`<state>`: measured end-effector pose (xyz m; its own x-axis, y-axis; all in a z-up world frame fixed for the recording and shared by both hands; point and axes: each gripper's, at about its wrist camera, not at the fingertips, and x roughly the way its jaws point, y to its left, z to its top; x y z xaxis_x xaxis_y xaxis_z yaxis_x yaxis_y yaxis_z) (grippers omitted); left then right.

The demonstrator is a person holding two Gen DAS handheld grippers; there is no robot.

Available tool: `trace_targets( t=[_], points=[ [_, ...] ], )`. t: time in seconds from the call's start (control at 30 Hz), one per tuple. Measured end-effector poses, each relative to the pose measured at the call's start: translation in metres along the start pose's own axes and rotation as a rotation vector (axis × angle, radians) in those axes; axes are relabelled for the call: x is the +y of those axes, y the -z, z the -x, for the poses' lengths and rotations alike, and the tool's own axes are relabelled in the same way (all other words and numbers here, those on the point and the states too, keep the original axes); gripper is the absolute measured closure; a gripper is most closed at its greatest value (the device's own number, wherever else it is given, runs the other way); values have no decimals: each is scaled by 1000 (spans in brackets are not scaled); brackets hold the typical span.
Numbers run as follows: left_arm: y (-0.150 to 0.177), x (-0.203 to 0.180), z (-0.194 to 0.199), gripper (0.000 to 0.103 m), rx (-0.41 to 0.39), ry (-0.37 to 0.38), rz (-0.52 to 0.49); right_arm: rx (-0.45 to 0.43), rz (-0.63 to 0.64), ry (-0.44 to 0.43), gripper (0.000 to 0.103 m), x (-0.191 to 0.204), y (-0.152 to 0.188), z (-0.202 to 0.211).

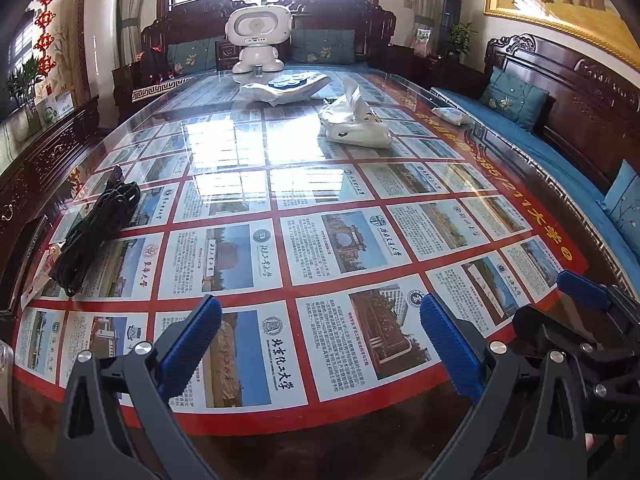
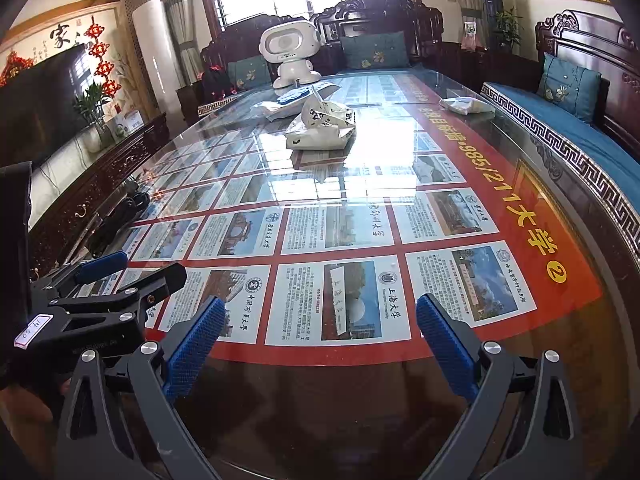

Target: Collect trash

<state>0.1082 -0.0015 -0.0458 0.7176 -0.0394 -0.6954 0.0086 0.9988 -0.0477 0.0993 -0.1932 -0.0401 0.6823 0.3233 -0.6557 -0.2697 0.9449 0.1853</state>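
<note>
At my far left, about ten o'clock from my left gripper, a bundle of black coiled cable lies along the edge of the glass-topped table with the red poster of university cards under it. That gripper hangs over the near edge with its blue pads spread wide and nothing between them.

Dead ahead at twelve o'clock, well apart from both grippers, sits the crumpled white tissue pack with dark printing, which I take for the trash to collect. Its long axis seems to run across my view, left to right. Behind it lie a flat white plastic package with a blue label and a white toy robot with a rounded head.

My right gripper is likewise spread and empty. From it the pack lies almost straight ahead; from the left it lies toward one o'clock, so I judge the right hand marginally better lined up.

At two o'clock, near the right table edge, rests a smaller white wrapped packet, possibly trash too. Bare glass lies between me and the pack; nothing blocks the reach.
</note>
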Motion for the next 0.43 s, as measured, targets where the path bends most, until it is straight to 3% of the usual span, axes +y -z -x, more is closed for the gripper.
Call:
trace_targets(
  t=[0.43],
  points=[
    [-3, -5, -2, 4, 12, 29, -18, -18, 13, 5, 10, 0, -11, 0]
  ],
)
